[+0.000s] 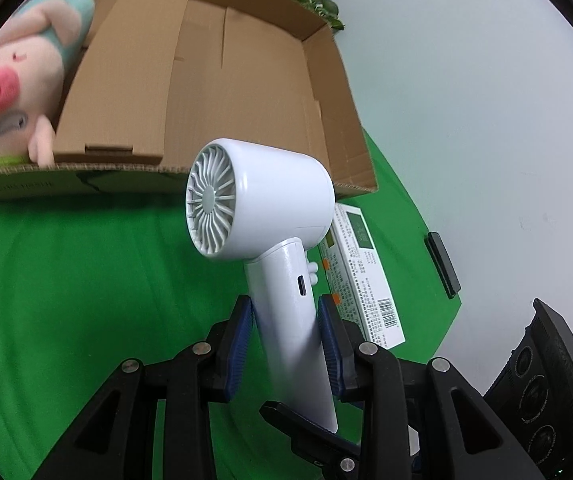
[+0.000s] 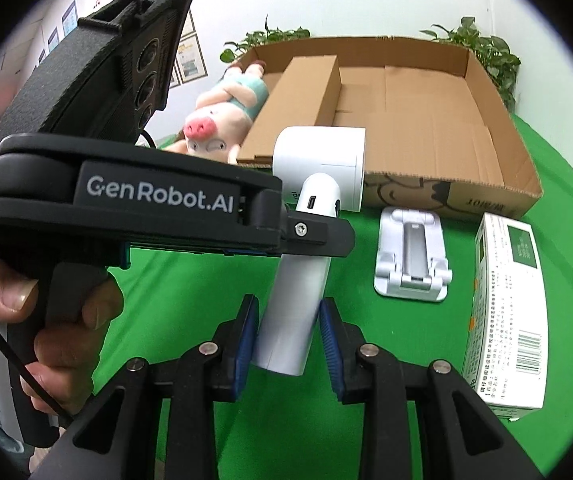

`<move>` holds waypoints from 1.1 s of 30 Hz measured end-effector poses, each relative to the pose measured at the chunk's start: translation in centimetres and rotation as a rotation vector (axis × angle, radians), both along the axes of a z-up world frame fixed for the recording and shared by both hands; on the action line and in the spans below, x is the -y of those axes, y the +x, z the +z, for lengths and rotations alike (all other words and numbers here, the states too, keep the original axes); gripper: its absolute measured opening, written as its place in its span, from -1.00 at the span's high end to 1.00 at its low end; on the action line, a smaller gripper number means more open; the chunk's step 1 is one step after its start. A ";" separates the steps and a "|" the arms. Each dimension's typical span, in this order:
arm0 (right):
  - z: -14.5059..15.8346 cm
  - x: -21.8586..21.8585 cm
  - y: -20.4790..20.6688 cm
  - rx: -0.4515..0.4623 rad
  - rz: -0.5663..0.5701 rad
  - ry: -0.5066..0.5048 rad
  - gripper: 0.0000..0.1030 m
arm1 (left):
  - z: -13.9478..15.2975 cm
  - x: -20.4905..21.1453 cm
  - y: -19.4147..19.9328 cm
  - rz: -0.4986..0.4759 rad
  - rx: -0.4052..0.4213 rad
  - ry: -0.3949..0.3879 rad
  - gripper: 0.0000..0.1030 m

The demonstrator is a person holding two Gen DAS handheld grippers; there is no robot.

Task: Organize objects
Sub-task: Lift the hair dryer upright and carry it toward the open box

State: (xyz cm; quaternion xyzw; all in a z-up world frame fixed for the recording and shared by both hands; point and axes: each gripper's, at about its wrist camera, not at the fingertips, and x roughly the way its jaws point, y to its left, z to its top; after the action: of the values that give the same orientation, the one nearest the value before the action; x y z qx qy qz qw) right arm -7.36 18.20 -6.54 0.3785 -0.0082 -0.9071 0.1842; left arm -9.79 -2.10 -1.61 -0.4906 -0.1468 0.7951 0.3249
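Observation:
A white handheld fan [image 1: 262, 200] is held above the green cloth [image 1: 66, 280], and my left gripper [image 1: 286, 304] is shut on its handle, blue pads pressed on both sides. In the right wrist view the same fan [image 2: 322, 160] hangs in front of the cardboard box [image 2: 446, 196]. The left gripper's black housing [image 2: 158, 200] clamps the handle's upper part. My right gripper [image 2: 288, 308] is shut on the handle's lower end. A plush pig [image 1: 26, 60] lies in the box's left compartment.
A white printed carton [image 2: 510, 312] lies at the right on the cloth, with a white phone stand [image 2: 410, 256] beside it. A person's hand [image 2: 46, 320] grips the left tool. Potted plants [image 2: 478, 44] stand behind the box. A small black object [image 1: 442, 264] lies on the white surface.

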 end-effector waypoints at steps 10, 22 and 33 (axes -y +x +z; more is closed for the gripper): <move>0.7 1.2 -2.1 -0.068 0.005 -0.011 0.42 | 4.3 1.5 -0.5 0.013 -0.075 -0.010 0.42; 2.4 1.4 -3.7 -0.121 0.007 -0.017 0.42 | 6.1 -1.9 -0.6 0.025 -0.137 -0.020 0.43; 3.9 1.3 -6.9 -0.146 -0.006 -0.018 0.42 | 6.2 -4.2 -4.9 0.027 -0.167 -0.010 0.43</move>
State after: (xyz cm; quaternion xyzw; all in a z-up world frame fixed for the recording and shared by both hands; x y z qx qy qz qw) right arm -14.24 16.87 -2.68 0.3095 -0.0043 -0.9327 0.1850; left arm -14.65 2.10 4.64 -0.4223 -0.1218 0.8382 0.3229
